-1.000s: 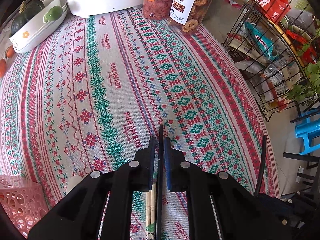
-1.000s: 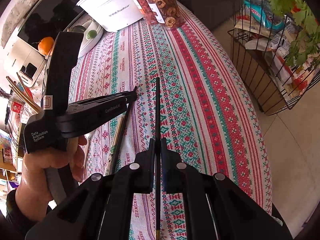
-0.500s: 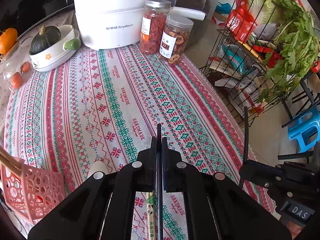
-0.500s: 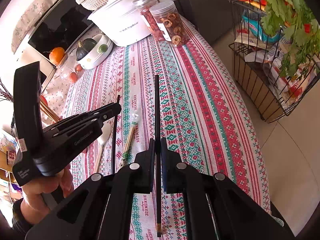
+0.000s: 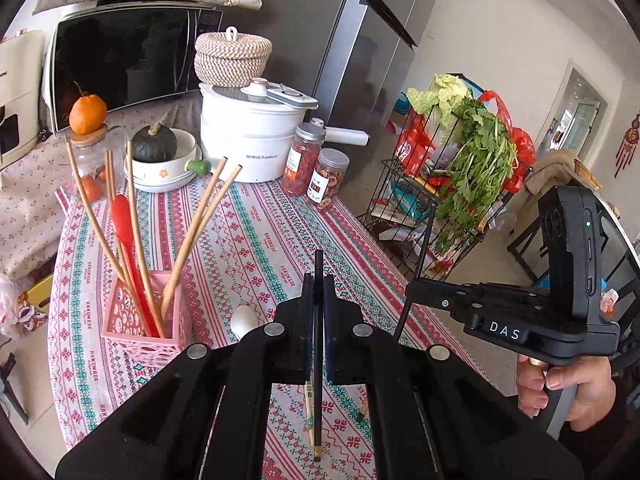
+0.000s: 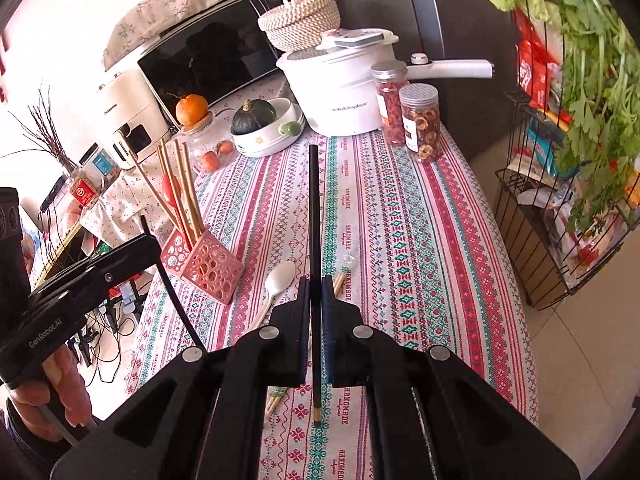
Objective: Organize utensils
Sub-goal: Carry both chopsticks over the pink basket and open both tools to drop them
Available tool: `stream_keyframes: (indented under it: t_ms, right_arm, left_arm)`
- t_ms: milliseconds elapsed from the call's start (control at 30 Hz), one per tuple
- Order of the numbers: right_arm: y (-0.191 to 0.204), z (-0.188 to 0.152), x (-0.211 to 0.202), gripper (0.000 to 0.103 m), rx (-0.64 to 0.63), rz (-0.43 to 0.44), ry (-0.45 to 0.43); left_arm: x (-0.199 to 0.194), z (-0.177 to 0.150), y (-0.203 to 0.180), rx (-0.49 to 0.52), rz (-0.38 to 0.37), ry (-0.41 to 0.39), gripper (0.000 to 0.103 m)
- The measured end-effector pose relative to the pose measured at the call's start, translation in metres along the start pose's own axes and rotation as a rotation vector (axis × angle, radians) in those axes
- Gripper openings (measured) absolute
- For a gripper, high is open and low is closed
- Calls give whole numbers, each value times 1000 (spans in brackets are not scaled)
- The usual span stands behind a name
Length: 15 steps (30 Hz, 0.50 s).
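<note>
My left gripper (image 5: 318, 280) is shut on a black chopstick (image 5: 318, 344), held above the patterned tablecloth. My right gripper (image 6: 316, 282) is shut on a second black chopstick (image 6: 314, 208), also lifted. A pink perforated utensil holder (image 5: 138, 324) stands left of the left gripper, holding several wooden chopsticks (image 5: 200, 220) and a red spoon (image 5: 124, 224); it also shows in the right wrist view (image 6: 204, 264). A white spoon (image 6: 278, 282) and a pair of wooden chopsticks (image 6: 340, 280) lie on the cloth between holder and grippers.
At the table's far end stand a white electric pot (image 5: 250, 136), two jars of dried food (image 5: 316, 172), and a bowl with a dark squash (image 5: 160, 156). A wire rack with vegetables (image 5: 452, 168) stands to the right, off the table.
Both grippers rose and tilted up from the tablecloth, each carrying its black chopstick. The pink holder came fully into view at the left.
</note>
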State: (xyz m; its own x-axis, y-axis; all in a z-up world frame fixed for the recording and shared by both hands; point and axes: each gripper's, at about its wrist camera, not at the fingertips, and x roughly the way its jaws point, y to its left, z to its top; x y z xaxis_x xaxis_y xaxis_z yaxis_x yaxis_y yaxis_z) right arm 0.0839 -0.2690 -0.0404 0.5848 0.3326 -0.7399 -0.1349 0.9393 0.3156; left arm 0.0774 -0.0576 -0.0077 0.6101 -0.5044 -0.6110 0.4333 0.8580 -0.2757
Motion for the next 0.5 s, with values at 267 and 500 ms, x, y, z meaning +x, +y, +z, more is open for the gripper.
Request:
stream_keyframes:
  t_ms: [267, 500]
  right_arm:
    - [45, 14, -23, 6, -85, 34, -103]
    - [81, 32, -34, 6, -120, 86, -175]
  left_arm:
    - [-70, 8, 23, -8, 24, -166, 4]
    - [-126, 28, 37, 8, 98, -349, 3]
